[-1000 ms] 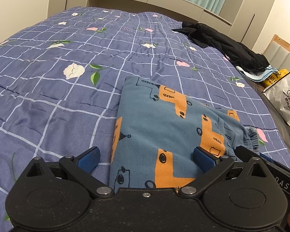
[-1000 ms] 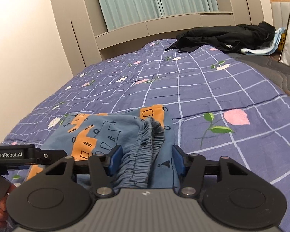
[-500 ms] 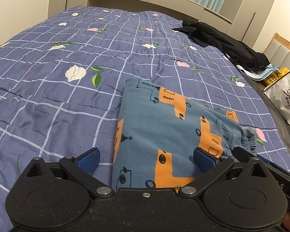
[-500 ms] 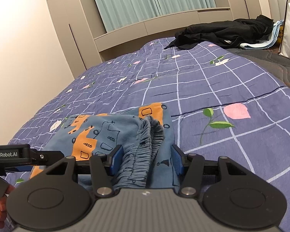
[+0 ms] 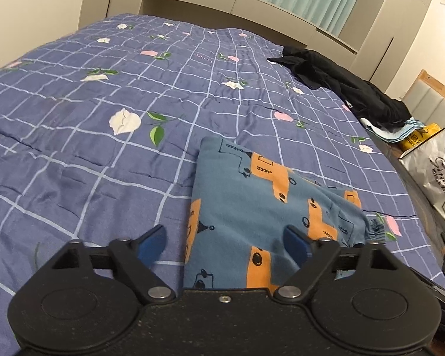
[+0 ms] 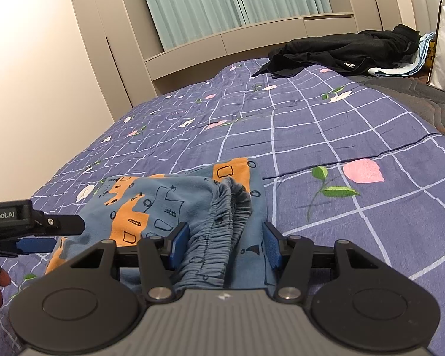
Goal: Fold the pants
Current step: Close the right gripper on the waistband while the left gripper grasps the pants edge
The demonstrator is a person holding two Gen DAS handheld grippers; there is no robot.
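Note:
Blue pants with orange prints (image 5: 252, 207) lie folded into a compact rectangle on the bed. My left gripper (image 5: 225, 241) is open just above their near left edge, holding nothing. In the right wrist view the pants (image 6: 163, 204) show their gathered elastic waistband (image 6: 222, 225) towards me. My right gripper (image 6: 225, 244) is open with the waistband lying between its blue pads, not pinched. The left gripper (image 6: 44, 237) also shows at the left edge of the right wrist view.
The bed has a purple checked quilt with flowers (image 5: 103, 103). A black garment (image 5: 341, 86) lies at the far right on folded light-blue cloth (image 5: 400, 130). A white bag (image 5: 436, 166) stands beside the bed. Headboard shelf and curtains (image 6: 222, 6) lie beyond.
Both grippers have drawn back and risen a little from the pants. The pants stay as they lay. Both stay open.

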